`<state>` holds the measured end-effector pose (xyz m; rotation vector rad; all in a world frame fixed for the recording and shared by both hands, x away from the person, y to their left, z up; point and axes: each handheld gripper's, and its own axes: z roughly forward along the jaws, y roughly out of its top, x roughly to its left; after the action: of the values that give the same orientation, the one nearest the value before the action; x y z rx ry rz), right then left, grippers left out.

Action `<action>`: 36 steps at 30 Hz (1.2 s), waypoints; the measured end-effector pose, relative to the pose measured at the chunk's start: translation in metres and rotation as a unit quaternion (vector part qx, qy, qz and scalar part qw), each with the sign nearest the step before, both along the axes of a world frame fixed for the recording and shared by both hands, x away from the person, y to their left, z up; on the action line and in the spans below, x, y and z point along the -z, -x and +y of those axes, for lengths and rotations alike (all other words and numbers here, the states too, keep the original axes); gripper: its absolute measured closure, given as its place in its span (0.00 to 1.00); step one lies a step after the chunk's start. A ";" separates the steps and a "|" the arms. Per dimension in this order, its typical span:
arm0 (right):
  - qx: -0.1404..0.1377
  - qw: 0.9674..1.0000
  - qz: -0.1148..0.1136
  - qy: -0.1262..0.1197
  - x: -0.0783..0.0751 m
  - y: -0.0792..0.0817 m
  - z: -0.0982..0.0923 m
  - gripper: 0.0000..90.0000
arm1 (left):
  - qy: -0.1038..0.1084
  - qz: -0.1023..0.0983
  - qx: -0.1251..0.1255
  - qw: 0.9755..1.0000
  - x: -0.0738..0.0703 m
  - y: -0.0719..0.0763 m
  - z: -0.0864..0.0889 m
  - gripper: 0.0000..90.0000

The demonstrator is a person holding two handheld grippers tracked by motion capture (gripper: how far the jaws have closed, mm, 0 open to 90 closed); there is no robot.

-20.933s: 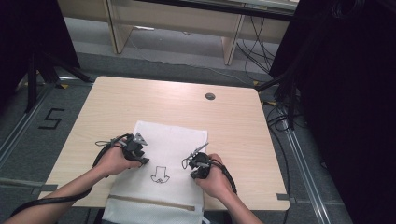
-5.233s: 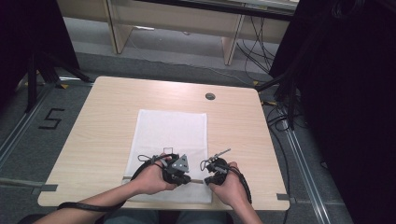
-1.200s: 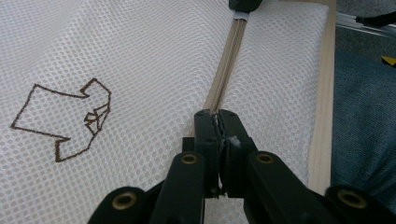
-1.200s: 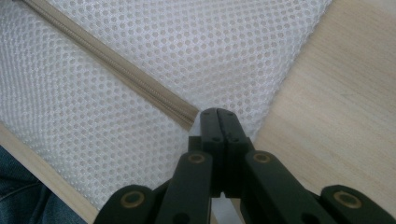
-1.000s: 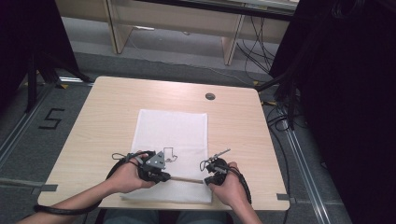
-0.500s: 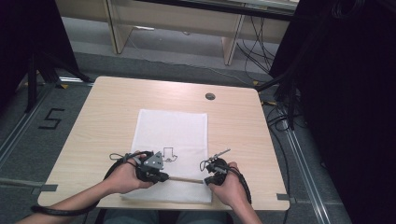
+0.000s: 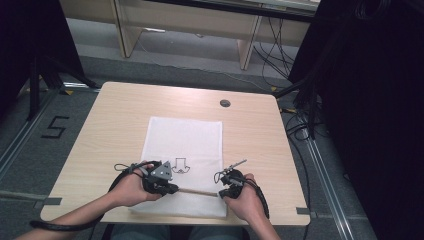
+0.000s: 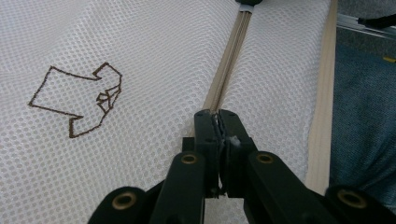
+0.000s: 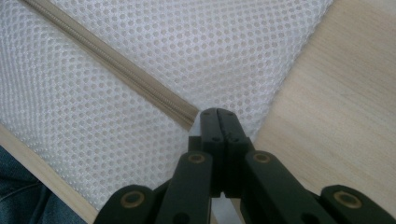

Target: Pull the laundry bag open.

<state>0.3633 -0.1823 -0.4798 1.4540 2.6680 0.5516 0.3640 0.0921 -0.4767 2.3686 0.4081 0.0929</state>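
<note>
Mesh bag (image 7: 184,150), white with a brown arrow outline (image 8: 77,100) drawn on it, lies flat on the table (image 7: 110,120) near the person's edge. Its beige zipper (image 7: 197,191) runs across the near end, between the two hands. The left gripper (image 8: 218,122) has its jaws pressed together on the zipper's line, apparently pinching the slider, though the exact part is hard to make out. The right gripper (image 9: 218,114) pinches the zipper's end, jaws fully together, just beside the bag's corner.
</note>
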 end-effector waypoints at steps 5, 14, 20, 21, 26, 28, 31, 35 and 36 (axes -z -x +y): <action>0.000 1.000 0.000 0.000 0.000 0.000 0.000 1.00 | -0.001 -0.001 0.001 1.000 0.000 0.000 0.001 0.97; -0.009 1.000 -0.006 -0.003 0.001 -0.001 -0.001 1.00 | 0.000 0.000 -0.007 1.000 0.000 0.000 0.008 0.97; -0.008 1.000 -0.006 -0.004 0.001 -0.001 -0.001 1.00 | -0.004 -0.002 -0.009 1.000 -0.001 -0.002 0.013 0.97; -0.008 1.000 -0.006 -0.004 0.001 -0.001 -0.001 1.00 | -0.004 -0.002 -0.010 1.000 -0.001 -0.001 0.014 0.97; 0.001 1.000 0.001 -0.001 0.000 0.000 0.000 1.00 | 0.001 0.003 -0.019 1.000 0.001 -0.001 0.020 0.97; 0.001 1.000 0.001 0.000 0.000 0.000 0.000 1.00 | -0.004 0.000 -0.017 1.000 0.001 -0.001 0.022 0.97; 0.000 1.000 0.002 -0.001 0.000 0.000 0.000 1.00 | 0.004 -0.002 -0.018 1.000 0.001 0.000 0.023 0.97; 0.002 1.000 0.000 0.000 0.000 0.000 0.000 1.00 | 0.009 0.004 -0.026 1.000 0.002 0.002 0.023 0.97; 0.002 1.000 0.000 0.000 0.000 0.000 0.000 1.00 | 0.005 0.001 -0.023 1.000 0.001 0.001 0.024 0.97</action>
<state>0.3633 -0.1822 -0.4798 1.4586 2.6654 0.5512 0.3625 0.1163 -0.4780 2.3503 0.4619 0.1100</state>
